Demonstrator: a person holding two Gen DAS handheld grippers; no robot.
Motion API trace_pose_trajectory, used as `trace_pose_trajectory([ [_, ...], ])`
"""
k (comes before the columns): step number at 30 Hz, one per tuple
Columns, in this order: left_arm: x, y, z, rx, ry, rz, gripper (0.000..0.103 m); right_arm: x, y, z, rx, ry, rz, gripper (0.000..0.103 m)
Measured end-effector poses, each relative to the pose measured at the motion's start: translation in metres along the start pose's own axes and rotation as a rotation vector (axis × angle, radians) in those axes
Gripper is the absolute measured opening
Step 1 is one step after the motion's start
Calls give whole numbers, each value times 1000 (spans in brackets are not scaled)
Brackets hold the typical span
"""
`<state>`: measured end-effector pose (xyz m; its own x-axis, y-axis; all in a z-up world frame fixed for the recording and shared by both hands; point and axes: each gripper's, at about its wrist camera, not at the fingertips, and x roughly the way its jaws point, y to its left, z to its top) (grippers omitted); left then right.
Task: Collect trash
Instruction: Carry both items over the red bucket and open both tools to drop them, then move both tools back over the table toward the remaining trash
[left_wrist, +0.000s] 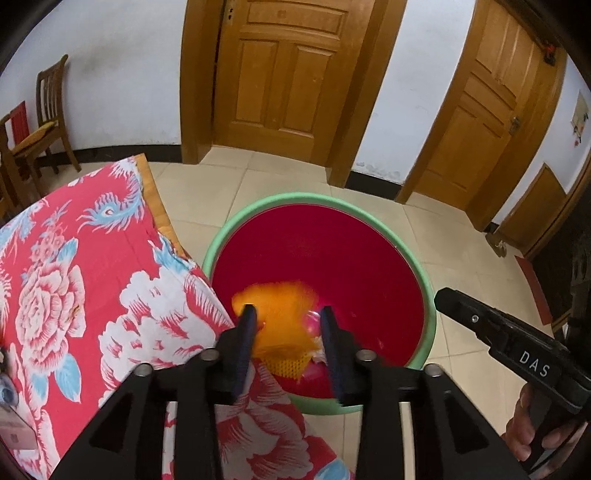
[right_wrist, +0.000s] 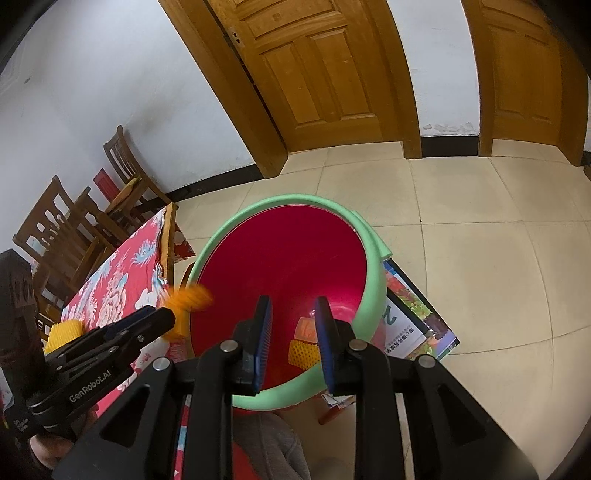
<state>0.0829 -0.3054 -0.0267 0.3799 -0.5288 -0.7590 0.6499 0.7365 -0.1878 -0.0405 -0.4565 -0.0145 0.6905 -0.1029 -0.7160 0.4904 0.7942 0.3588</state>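
Note:
A green-rimmed bin (left_wrist: 424, 280) (right_wrist: 373, 258) with a red liner stands on the floor beside the table. My left gripper (left_wrist: 288, 310) (right_wrist: 166, 317) hangs over the bin's near-left edge, its fingers apart. A blurred orange foam net (left_wrist: 277, 295) (right_wrist: 192, 295) is between and just past them, loose from the pads. My right gripper (right_wrist: 293, 301) (left_wrist: 448, 299) is held above the bin, open with nothing between its fingers. Another yellow foam net (right_wrist: 301, 352) (left_wrist: 288, 363) and a pink wrapper (right_wrist: 306, 328) lie inside the bin. A yellow net (right_wrist: 64, 332) sits on the table.
The table (left_wrist: 92, 277) (right_wrist: 110, 280) with a red flowered cloth is left of the bin. Wooden chairs (right_wrist: 55, 229) stand behind it. A printed box (right_wrist: 417, 321) lies against the bin's right side. Tiled floor (right_wrist: 480, 240) and wooden doors (left_wrist: 288, 74) lie beyond. A hand (left_wrist: 524, 435) holds the right gripper.

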Motion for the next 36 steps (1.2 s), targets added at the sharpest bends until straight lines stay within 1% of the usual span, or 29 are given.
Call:
trace_pose_trajectory([
  [5,-7,3,0,-17,-8,26,41,0,1,-1,0,2,5,26],
  [11,-23,16,-4,-49,-18,47,48,-7,10,-4,-18,-7,23,26],
  [14,-33,25,-8,-69,-22,62,48,-10,17,-5,-23,-12,27,35],
  [20,-58,47,-16,-129,-45,89,48,-15,33,-9,-48,-10,49,37],
  [24,-77,62,-25,-162,-54,120,48,-17,45,-10,-64,-8,58,38],
  [29,-102,82,-31,-209,-87,158,48,-19,61,-12,-91,-6,74,41],
  [36,-134,120,-46,-306,-121,222,48,-18,88,-21,-138,12,104,42],
])
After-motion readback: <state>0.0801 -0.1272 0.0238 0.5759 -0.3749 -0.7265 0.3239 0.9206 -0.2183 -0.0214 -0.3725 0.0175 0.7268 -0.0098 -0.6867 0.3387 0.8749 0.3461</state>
